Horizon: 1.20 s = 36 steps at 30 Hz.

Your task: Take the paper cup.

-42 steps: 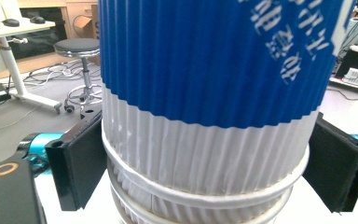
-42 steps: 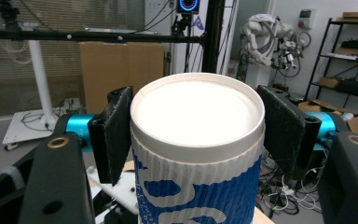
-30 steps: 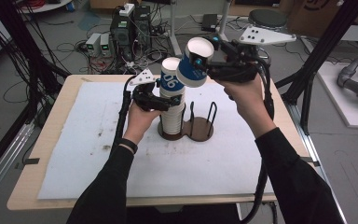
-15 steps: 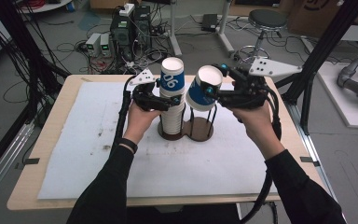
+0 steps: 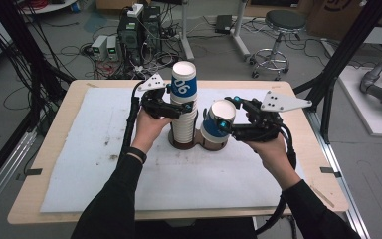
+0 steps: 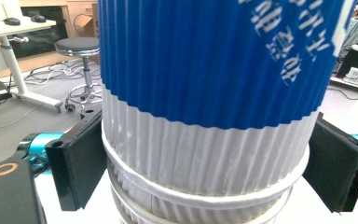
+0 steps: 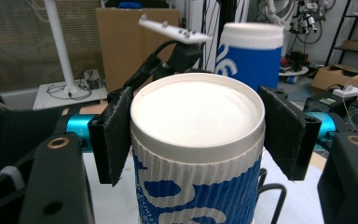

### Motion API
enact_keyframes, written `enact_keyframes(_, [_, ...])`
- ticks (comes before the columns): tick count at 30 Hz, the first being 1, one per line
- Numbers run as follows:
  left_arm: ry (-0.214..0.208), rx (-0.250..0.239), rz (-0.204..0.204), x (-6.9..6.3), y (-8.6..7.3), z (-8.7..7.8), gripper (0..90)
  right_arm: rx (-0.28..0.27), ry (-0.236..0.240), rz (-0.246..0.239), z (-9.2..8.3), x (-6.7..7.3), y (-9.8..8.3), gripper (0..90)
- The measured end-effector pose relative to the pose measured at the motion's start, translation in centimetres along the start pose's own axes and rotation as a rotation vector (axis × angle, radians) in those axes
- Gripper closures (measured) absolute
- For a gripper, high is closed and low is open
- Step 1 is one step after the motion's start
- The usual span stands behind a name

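Crowding held cup (image 5: 218,121): cup stack (image 5: 184,107) just beside; holder (image 5: 195,143) apparently beneath.

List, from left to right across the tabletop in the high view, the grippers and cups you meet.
left gripper → stack of cups standing in the brown holder → single cup, bottom up → right gripper, shut on that cup.

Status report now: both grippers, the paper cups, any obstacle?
Left gripper clamped on stack of ribbed blue-and-white paper cups in brown two-ring holder. Right gripper shut on single upside-down cup at holder's right ring. Nothing in the way.
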<state>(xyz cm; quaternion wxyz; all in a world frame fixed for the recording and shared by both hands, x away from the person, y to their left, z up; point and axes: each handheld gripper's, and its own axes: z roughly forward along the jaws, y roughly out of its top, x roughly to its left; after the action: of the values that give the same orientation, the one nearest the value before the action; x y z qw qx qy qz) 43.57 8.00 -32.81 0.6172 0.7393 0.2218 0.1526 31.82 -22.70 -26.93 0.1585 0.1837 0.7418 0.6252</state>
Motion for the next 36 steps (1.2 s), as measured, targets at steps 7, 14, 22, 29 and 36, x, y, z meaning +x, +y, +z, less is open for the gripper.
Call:
enact_keyframes(7, [0.000,-0.001,-0.001,0.0,0.0,0.0,11.3,0.023,0.007,-0.005,0.1,0.7,-1.6,31.4])
enact_keyframes(14, [0.000,0.001,0.000,0.0,0.0,0.0,11.3,0.059,0.001,0.004,0.3,1.2,-4.1,31.4])
enact_keyframes(22, [0.000,0.000,-0.001,0.0,0.0,0.0,11.3,0.076,-0.004,0.031,0.5,1.4,-6.2,31.4])
enact_keyframes(29, [0.001,-0.003,-0.003,0.0,0.0,0.0,11.3,0.105,0.000,0.042,0.8,1.7,-7.8,31.4])
enact_keyframes(36, [0.002,-0.001,0.000,-0.1,0.0,0.0,11.2,0.126,0.000,0.045,0.9,1.9,-8.8,31.4])
